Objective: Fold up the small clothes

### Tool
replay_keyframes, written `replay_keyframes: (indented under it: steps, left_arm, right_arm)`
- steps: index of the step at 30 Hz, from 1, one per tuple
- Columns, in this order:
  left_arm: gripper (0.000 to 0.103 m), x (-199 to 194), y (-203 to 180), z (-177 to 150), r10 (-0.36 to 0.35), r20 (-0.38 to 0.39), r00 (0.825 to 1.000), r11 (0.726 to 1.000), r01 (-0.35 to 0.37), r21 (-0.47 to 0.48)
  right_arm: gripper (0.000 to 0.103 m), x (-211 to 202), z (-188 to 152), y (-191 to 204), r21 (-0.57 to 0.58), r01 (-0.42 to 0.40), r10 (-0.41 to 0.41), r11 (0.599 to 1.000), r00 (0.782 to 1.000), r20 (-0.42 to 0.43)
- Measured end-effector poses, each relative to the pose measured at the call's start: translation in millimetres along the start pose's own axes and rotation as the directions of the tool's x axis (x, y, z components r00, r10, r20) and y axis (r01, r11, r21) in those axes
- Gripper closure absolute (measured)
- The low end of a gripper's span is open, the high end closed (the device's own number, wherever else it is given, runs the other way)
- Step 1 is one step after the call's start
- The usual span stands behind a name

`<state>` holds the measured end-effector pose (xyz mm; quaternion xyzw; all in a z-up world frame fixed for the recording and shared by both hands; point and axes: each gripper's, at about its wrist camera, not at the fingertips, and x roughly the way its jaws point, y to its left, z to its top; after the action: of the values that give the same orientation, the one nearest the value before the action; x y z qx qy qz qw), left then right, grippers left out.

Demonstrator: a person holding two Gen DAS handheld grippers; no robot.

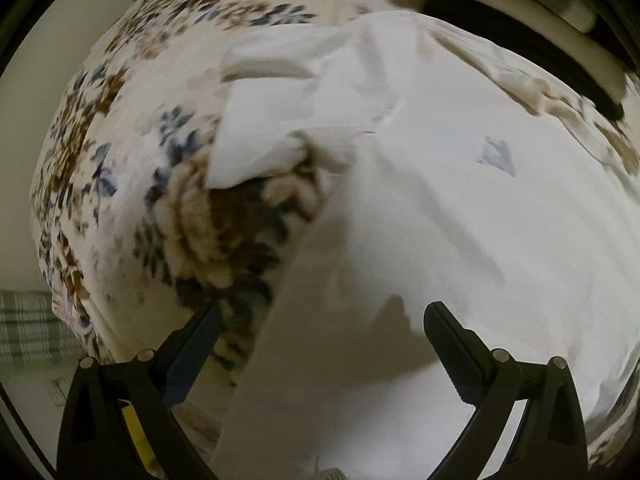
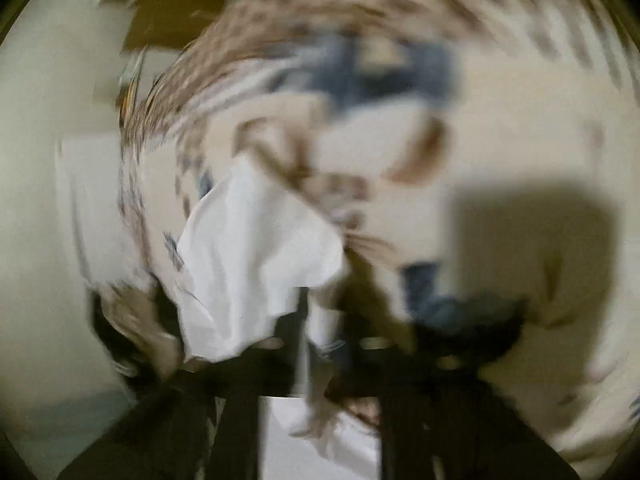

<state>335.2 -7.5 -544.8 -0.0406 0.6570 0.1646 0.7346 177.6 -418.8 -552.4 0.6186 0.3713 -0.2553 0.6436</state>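
Observation:
A white garment (image 1: 440,208) lies spread on a floral blanket (image 1: 132,160), with a sleeve (image 1: 264,120) sticking out to the left. My left gripper (image 1: 322,344) is open just above the garment's near part, its left finger over the blanket and its right finger over the white cloth. In the right wrist view, which is heavily blurred, my right gripper (image 2: 304,320) is shut on a fold of the white garment (image 2: 256,256), which hangs lifted above the blanket (image 2: 500,140).
The blanket's left edge drops off beside a pale wall (image 1: 48,60), with green plaid fabric (image 1: 24,324) below it. A dark and white object (image 1: 520,12) lies at the far right. A blue patch (image 2: 380,68) shows on the blanket.

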Motion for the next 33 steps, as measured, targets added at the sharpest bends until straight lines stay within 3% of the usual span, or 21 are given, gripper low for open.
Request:
replay_keyframes:
  steps: [2,3,4,6,8,9,11,13,15,16,17,19,20,21,23,25,27,29,31,32,33]
  left_arm:
    - [0.000,0.8,12.4,-0.3,0.002,0.003,1.000,1.000,-0.002,-0.024]
    - [0.000,0.8,19.9,-0.6,0.008,0.006,1.000,0.999,-0.008,-0.038]
    - [0.000,0.6,25.5,-1.0,0.014,0.008,1.000,0.999,-0.013,-0.048]
    - [0.000,-0.1,38.9,-2.4,0.026,0.019,0.999,0.997,-0.025,-0.067]
    - [0.000,0.1,53.1,-3.3,0.048,0.034,0.998,0.996,-0.045,-0.078]
    - [0.000,0.3,59.0,-3.5,0.056,0.040,0.998,0.995,-0.052,-0.081]
    - [0.000,2.6,72.0,-4.0,0.077,0.049,0.996,0.993,-0.072,-0.089]
    - [0.000,5.2,85.2,-4.8,0.084,0.048,0.995,0.991,-0.079,-0.105]
    - [0.000,7.8,96.8,-5.4,0.091,0.041,0.995,0.989,-0.086,-0.123]
    - [0.000,8.9,101.4,-5.6,0.092,0.040,0.995,0.988,-0.086,-0.130]
    - [0.000,10.1,108.3,-5.5,0.093,0.038,0.995,0.986,-0.087,-0.141]
    - [0.000,11.6,116.3,-5.5,0.092,0.038,0.995,0.984,-0.086,-0.153]
    - [0.000,13.6,121.6,-4.9,0.090,0.038,0.995,0.984,-0.082,-0.158]
    - [0.000,15.2,124.4,-4.2,0.084,0.037,0.996,0.984,-0.077,-0.162]
    - [0.000,19.7,130.2,-1.8,0.048,0.034,0.998,0.984,-0.041,-0.174]
    - [0.000,27.2,137.0,3.5,-0.049,0.013,0.999,0.977,0.050,-0.207]
    - [0.000,34.4,146.7,11.6,-0.196,0.008,0.981,0.939,0.190,-0.286]
    - [0.001,43.6,156.1,21.5,-0.354,0.031,0.935,0.854,0.336,-0.396]
    - [0.002,59.2,160.8,33.5,-0.498,0.055,0.865,0.739,0.457,-0.494]
    - [0.004,70.7,161.8,41.5,-0.568,0.075,0.820,0.665,0.510,-0.545]
    - [0.008,77.4,162.0,46.8,-0.597,0.095,0.797,0.621,0.534,-0.573]
  right_arm:
    - [0.099,0.3,-17.6,46.9,-0.237,0.108,-0.091,0.965,0.993,0.081]
    - [0.099,1.6,-30.3,74.2,-0.365,0.156,-0.117,0.918,0.985,0.126]
    - [0.099,4.4,-48.8,104.4,-0.496,0.205,-0.136,0.844,0.976,0.172]
    - [0.099,15.5,-91.9,155.8,-0.714,0.273,-0.143,0.645,0.961,0.238]
    - [0.099,39.2,-143.1,194.2,-0.863,0.306,-0.138,0.403,0.952,0.273]
    - [0.099,57.5,-181.7,205.5,-0.921,0.306,-0.133,0.242,0.951,0.281]
    - [0.099,63.3,-220.6,218.4,-0.961,0.278,-0.133,0.013,0.953,0.273]
    - [0.099,92.9,-274.1,200.3,-0.955,0.225,-0.184,-0.193,0.948,0.261]
    - [0.096,124.1,-312.8,183.6,-0.930,0.168,-0.275,-0.328,0.924,0.264]
    - [0.093,144.4,-323.7,170.4,-0.920,0.115,-0.348,-0.375,0.902,0.255]
    - [0.085,150.5,-327.1,161.7,-0.920,0.081,-0.383,-0.383,0.892,0.238]
    - [0.076,151.1,-322.3,158.9,-0.942,0.057,-0.398,-0.329,0.897,0.194]
    - [0.067,145.3,-315.0,160.4,-0.961,0.043,-0.411,-0.274,0.898,0.158]
    - [0.057,144.1,-302.5,163.4,-0.980,0.030,-0.430,-0.194,0.896,0.112]
    - [0.050,128.6,-274.8,166.7,-0.999,0.021,-0.437,-0.048,0.898,0.040]
    - [0.045,126.2,-240.2,174.8,-0.994,0.027,-0.428,0.110,0.904,-0.022]
    - [0.042,128.9,-215.7,179.3,-0.978,0.064,-0.432,0.199,0.902,-0.028]
    - [0.042,132.4,-199.7,179.6,-0.956,0.105,-0.436,0.275,0.900,-0.027]
    - [0.042,134.4,-199.2,178.6,-0.928,0.142,-0.449,0.345,0.893,-0.030]
    - [0.042,137.2,-193.9,176.7,-0.908,0.148,-0.458,0.393,0.887,-0.054]
    - [0.042,140.0,-186.2,172.9,-0.884,0.150,-0.462,0.443,0.883,-0.081]
